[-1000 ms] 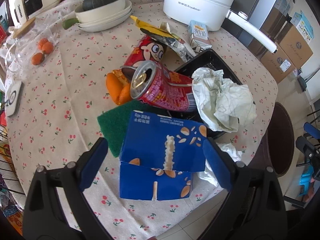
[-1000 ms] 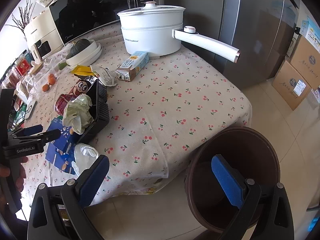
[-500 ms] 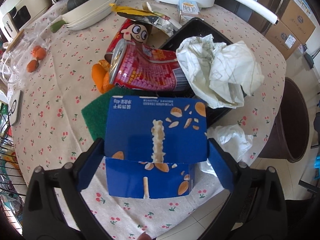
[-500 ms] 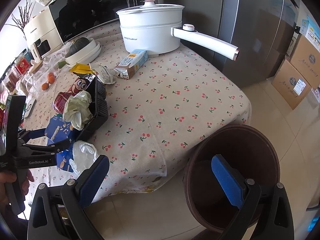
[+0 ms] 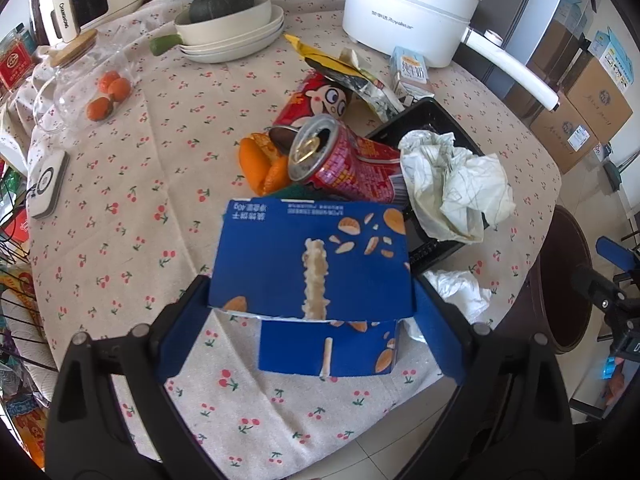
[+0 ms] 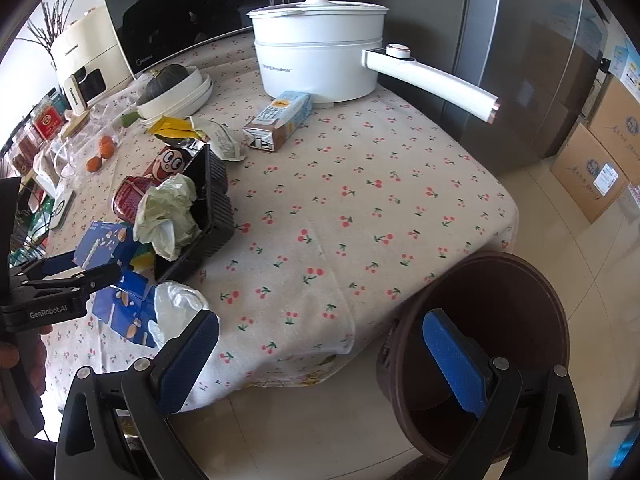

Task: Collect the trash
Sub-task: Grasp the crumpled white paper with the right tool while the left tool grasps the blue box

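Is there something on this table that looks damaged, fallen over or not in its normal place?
Yes. A red can lies on its side, its open mouth facing the camera. Crumpled paper spills over the black tray. The milk carton lies flat beside the white pot.

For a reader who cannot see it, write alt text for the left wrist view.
The left gripper clamps a blue snack box above a cherry-print tablecloth; a second blue box, a red can and crumpled paper lie beyond.
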A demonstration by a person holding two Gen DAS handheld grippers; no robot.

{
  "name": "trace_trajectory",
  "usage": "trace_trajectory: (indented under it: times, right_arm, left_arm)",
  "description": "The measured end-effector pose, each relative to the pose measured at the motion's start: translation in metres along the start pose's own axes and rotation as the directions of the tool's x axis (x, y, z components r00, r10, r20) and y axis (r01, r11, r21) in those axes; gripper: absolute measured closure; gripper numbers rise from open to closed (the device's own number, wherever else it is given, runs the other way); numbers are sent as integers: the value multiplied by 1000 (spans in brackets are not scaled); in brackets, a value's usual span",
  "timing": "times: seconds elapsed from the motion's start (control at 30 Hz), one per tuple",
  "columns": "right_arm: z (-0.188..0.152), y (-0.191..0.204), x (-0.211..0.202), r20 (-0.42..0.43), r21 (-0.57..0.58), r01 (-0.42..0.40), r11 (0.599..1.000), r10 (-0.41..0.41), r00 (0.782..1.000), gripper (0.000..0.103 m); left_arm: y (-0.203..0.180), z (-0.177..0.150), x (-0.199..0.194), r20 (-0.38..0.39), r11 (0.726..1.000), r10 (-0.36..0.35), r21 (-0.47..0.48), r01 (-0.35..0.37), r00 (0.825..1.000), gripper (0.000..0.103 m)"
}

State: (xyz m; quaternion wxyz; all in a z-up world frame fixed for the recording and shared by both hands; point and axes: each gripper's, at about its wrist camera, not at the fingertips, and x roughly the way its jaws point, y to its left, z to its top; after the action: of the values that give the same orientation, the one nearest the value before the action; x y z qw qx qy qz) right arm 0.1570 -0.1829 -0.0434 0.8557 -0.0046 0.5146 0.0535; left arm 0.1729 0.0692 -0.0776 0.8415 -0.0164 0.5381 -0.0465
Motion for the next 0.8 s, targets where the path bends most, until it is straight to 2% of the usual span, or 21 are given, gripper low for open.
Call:
trace_trajectory:
  times: [0.17,0.33,0.4,0.5,0.6,0.73,0.8]
  right_arm:
    - [17,38,6,34,-55,-56,997,58,998,0]
    - [32,84,13,66,-106,-155,982,162,985,0]
    - [36,101,20,73,-142,-167,976,178,981,6]
    - [39,120,34,70,-182,-148,972,163,984,17]
    - [42,128,48,61,-197,-93,976,107,992,27]
    - [44,130,61,54,-193,-52,980,63,997,35]
    - [45,129,66,45,-185,-50,981,59,997,46]
  left_arm:
    - [15,-10,-18,34,999,22,-24,-21,999,6]
    - [35,-17,-30,54,998,51,-50,-48,997,6]
    - [44,-20,-33,56,996,59,-62,-56,997,6]
    - [56,-24,-37,58,994,71,-81,-66,996,6]
    - [64,-27,-39,57,993,73,-99,-68,996,6]
    - [67,-29,-41,62,992,72,-105,-65,995,6]
    - [67,-29,-42,66,993,72,-103,-65,995,6]
